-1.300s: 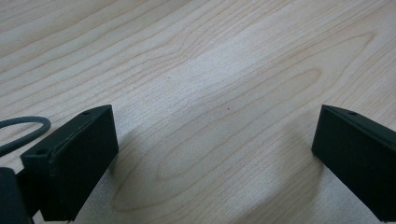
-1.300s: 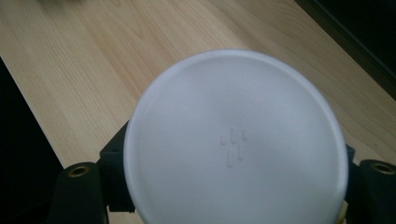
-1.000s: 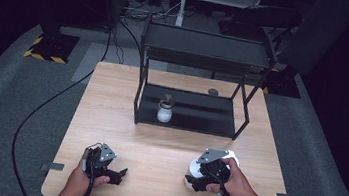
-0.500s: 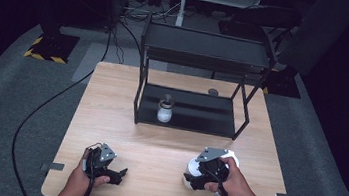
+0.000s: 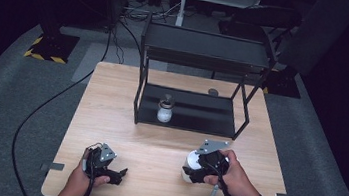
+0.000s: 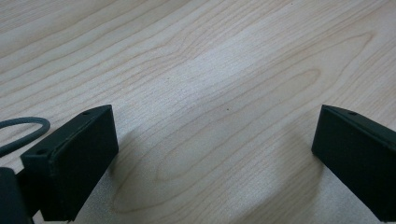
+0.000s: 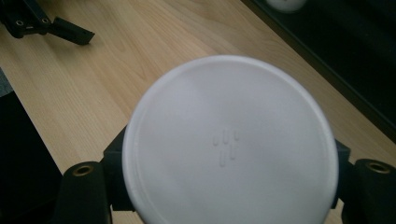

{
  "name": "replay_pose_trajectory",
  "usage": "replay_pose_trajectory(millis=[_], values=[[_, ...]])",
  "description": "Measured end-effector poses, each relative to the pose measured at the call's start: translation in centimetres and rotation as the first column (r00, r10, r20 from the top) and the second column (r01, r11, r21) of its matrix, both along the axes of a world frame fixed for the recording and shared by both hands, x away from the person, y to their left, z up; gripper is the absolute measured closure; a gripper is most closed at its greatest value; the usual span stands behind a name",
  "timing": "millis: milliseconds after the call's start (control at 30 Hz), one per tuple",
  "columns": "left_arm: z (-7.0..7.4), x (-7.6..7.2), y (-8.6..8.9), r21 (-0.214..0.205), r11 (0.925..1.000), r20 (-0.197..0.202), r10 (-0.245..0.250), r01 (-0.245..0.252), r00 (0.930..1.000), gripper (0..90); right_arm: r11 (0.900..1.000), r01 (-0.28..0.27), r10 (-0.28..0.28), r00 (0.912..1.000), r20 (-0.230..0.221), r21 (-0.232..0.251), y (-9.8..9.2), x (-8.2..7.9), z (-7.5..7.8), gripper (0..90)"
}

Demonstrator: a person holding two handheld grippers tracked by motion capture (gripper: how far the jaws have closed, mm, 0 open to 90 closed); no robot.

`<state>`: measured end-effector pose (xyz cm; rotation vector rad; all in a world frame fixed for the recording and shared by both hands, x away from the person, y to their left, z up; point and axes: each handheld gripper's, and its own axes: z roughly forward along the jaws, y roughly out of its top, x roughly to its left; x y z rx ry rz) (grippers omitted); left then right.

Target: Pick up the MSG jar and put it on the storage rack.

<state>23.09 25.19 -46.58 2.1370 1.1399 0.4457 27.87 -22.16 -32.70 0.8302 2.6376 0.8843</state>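
Observation:
A white round container point(image 5: 190, 161) with a flat lid point(image 7: 231, 140) is clamped from both sides by my right gripper point(image 5: 193, 171) over the table's front right. In the right gripper view the black jaws of the right gripper point(image 7: 231, 184) press against its sides, just under the lid. My left gripper point(image 5: 118, 176) rests at the front left of the table. Its jaws stand wide apart in the left gripper view, where the left gripper point(image 6: 215, 154) has only bare wood between them.
A black two-tier rack point(image 5: 203, 56) stands at the back of the wooden table point(image 5: 109, 120), with a small capped jar point(image 5: 165, 111) on its lower shelf. A small grey disc point(image 5: 213, 91) lies behind the rack. A black cable point(image 5: 45, 107) runs across the floor at the left.
The right gripper with the white container has edged very slightly to the left. The left gripper has kept still.

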Motion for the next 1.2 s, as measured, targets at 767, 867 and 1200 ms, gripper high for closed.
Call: replay_pose_trajectory(millis=[767, 867, 1200], values=[[0.0, 0.0, 0.0, 0.0, 1.0, 0.0, -0.001, 0.001, 1.0, 0.2, 0.9988, 0.046, -0.047, 0.9984, 0.03, 0.017, 0.2, 2.9, 2.9, 30.4], [0.0, 0.0, 0.0, 0.0, 1.0, 0.0, -0.001, 0.001, 1.0, 0.3, 0.998, 0.06, -0.061, 0.9977, 0.031, 0.019, 0.4, 3.4, 2.9, 30.4], [0.0, 0.0, 0.0, -0.001, 1.0, 0.0, -0.003, 0.003, 1.0, 0.3, 0.9961, 0.083, -0.084, 0.9959, 0.032, 0.029, 0.8, 5.1, 3.1, 30.4]])
